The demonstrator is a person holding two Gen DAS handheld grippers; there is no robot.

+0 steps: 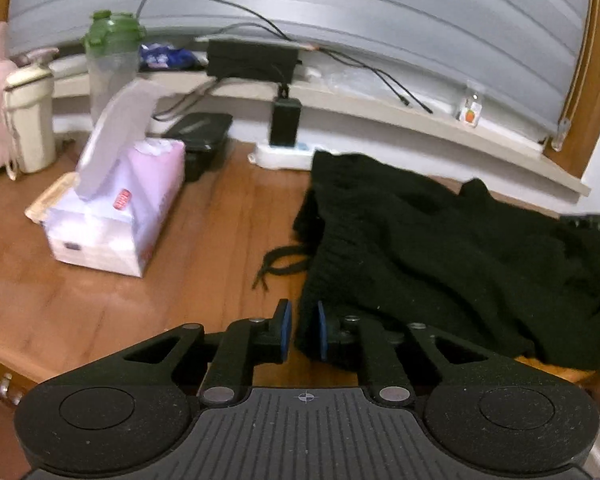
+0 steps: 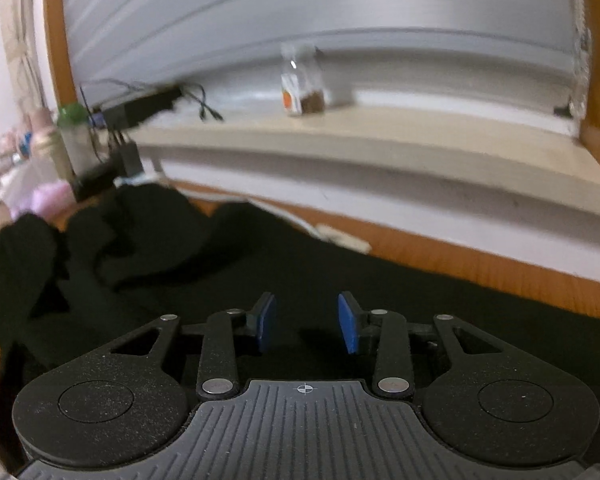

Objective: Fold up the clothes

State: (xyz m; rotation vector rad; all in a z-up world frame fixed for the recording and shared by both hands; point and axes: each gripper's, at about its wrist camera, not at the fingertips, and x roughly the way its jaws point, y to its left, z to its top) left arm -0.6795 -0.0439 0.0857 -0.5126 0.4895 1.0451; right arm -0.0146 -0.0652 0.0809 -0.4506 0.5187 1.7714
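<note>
The black ribbed knit garment [image 1: 440, 240] lies rumpled on the brown wooden tabletop [image 1: 204, 240], bunched in humps toward its far side and flatter nearer the cameras; a thin black drawstring [image 1: 280, 264] trails off its left edge onto bare wood. The left gripper [image 1: 302, 330] has its blue-padded jaws standing a little apart at that left hem, with a lip of knit seemingly between them, though whether the pads press the cloth cannot be told. The right gripper [image 2: 308, 322] hovers with its jaws wide apart and nothing between them, over a flat stretch of the garment [image 2: 300, 272].

The risks, as a judgement: loose heavy knit may slip from a shallow pinch, or stretch and sag so an edge lands askew. The dangling drawstring could catch in a fold. A wide sweep to the left could knock the pink soft-pack tissue box [image 1: 116, 216] or the cream plastic bottle [image 1: 30, 120] standing beyond it
</note>
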